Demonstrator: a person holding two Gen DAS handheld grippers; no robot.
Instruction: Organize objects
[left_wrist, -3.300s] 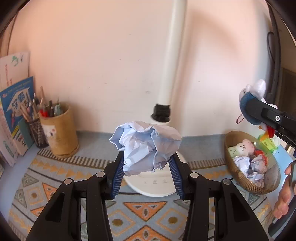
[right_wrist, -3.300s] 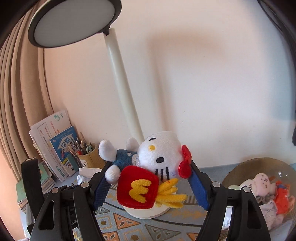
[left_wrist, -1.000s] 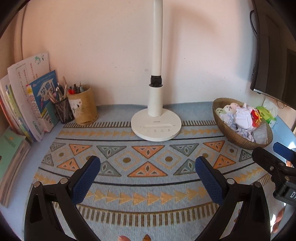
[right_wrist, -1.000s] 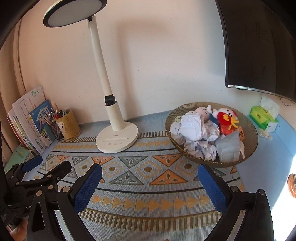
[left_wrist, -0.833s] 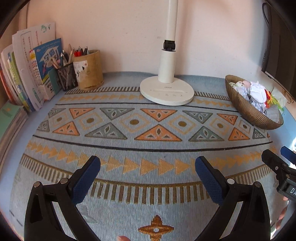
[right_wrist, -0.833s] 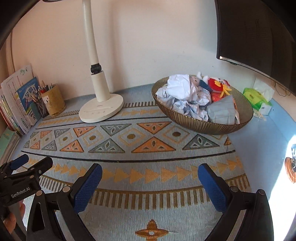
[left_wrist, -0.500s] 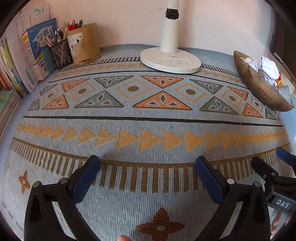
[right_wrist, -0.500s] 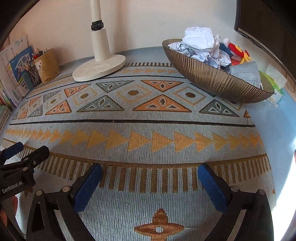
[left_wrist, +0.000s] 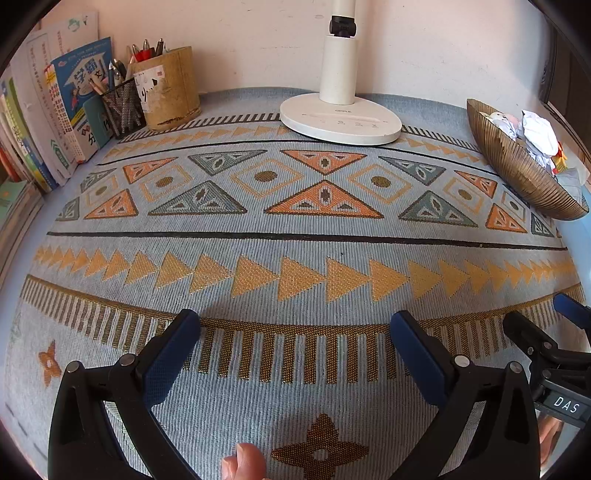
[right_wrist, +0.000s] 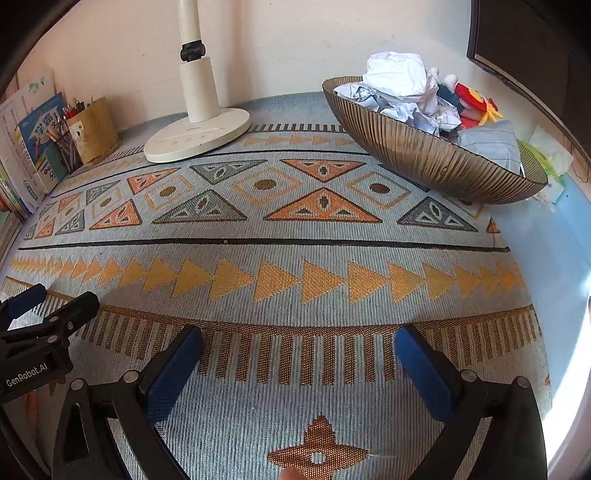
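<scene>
**Two empty tools low over the mat, bowl full at the right**

Two tools in view: left tool (left_wrist: 295, 328) and right tool (right_wrist: 298, 345), each with blue pads spread wide and nothing between them, both low above the front strip of the mat (left_wrist: 295, 243). Side by side and near each other; each visible at the edge of the other's view.

One bowl (right_wrist: 424, 151), brown and ribbed, on the right end of the mat, near the wall. Filled above the rim: several crumpled paper balls (right_wrist: 397, 77), white and pale blue, exact count not clear; one plush toy (right_wrist: 471, 103) with red, yellow and dark blue parts behind them; one folded grey cloth (right_wrist: 491, 144) at the right side.

One white lamp (left_wrist: 340, 118) with round base at the back centre. Two pen holders at back left, touching: one tan cup (left_wrist: 168, 92), one black mesh cup (left_wrist: 123, 107). Books (left_wrist: 74, 99) upright just beside them, count not clear.

Middle of the mat bare from lamp base to the tools. Bare blue desk (right_wrist: 543, 243) along the right edge of the mat.
</scene>
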